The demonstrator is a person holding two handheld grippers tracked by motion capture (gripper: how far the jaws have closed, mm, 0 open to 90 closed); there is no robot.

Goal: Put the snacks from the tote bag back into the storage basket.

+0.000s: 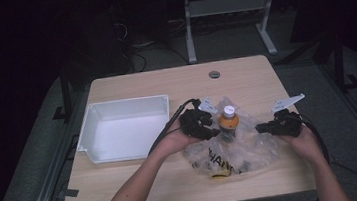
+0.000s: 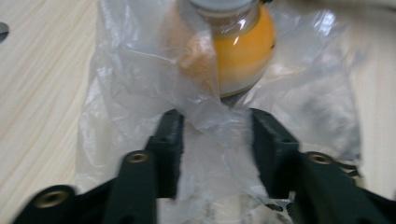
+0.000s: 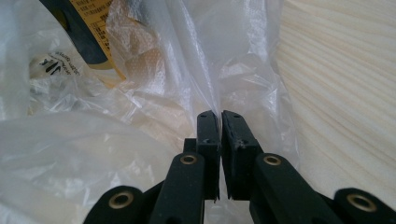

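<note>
- Clear plastic bag [image 1: 237, 150] lies crumpled on the wooden table [image 1: 140, 185], right of the white tray [image 1: 124, 129].
- Orange bottle [image 1: 228, 121] stands upright within its folds.
- Left gripper [image 2: 217, 135] is spread apart, film between its jaws.
- Right gripper [image 3: 219, 116] is pinched closed on the bag's edge.

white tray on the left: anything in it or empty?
Empty. In the high view the white tray shows only its bare white floor, while the bottle and plastic bag sit on the table beside it.
</note>
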